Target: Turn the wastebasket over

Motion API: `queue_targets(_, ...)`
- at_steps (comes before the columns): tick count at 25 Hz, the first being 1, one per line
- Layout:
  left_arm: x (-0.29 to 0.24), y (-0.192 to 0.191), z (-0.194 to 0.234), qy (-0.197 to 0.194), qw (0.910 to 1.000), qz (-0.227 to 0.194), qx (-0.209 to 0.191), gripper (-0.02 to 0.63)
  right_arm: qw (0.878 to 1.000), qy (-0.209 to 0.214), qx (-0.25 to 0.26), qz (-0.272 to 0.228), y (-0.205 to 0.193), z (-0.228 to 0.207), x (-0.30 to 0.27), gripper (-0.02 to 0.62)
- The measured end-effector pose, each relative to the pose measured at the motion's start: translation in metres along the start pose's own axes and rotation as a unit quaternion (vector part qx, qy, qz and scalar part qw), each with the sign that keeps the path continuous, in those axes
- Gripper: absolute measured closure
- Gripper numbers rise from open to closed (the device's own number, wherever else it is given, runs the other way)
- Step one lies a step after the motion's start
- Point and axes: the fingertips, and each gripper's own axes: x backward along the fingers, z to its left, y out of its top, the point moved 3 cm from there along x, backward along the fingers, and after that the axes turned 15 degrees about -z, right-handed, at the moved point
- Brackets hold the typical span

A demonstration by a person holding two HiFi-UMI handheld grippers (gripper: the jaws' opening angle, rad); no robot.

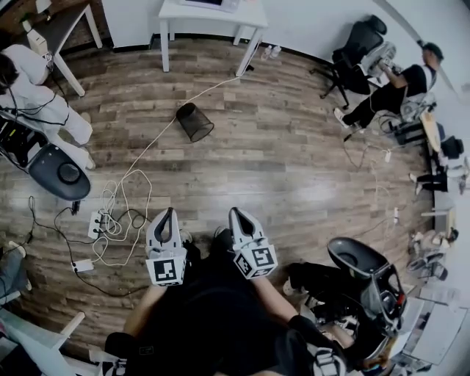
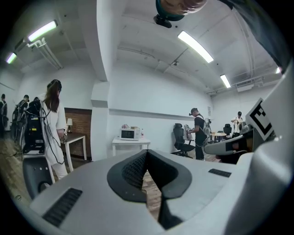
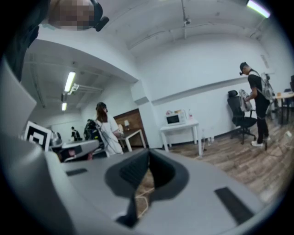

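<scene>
A black mesh wastebasket (image 1: 194, 121) lies on its side on the wooden floor, well ahead of me, near a white table (image 1: 213, 15). My left gripper (image 1: 165, 215) and right gripper (image 1: 240, 215) are held close to my body, side by side, far short of the basket. Both are shut with nothing between the jaws. In the left gripper view the left gripper (image 2: 147, 153) shows its tips meeting; the right gripper (image 3: 148, 153) looks the same in its own view. The basket is hidden behind the jaws in both gripper views.
White and black cables and a power strip (image 1: 97, 224) lie on the floor at my left front. Office chairs (image 1: 59, 172) (image 1: 363, 264) stand at left and right. A person in white (image 1: 33, 88) stands far left; another person (image 1: 389, 88) sits far right.
</scene>
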Motion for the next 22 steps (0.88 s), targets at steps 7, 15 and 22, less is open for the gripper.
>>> queue_targets(7,-0.015,-0.014,0.011,0.015,0.9999,0.005,-0.006,0.572,1.0,0.002,0.004,0.01,-0.003,-0.018,-0.027,0.563)
queue_targets(15,-0.082,-0.03,-0.006,0.049,0.9982,0.019,-0.027,0.572,0.999,0.043,-0.011,0.022,0.002,-0.08,-0.097,0.561)
queue_targets(22,-0.169,-0.04,-0.036,0.102,0.9941,0.02,-0.029,0.572,0.994,0.098,-0.021,0.033,0.02,-0.153,-0.167,0.561)
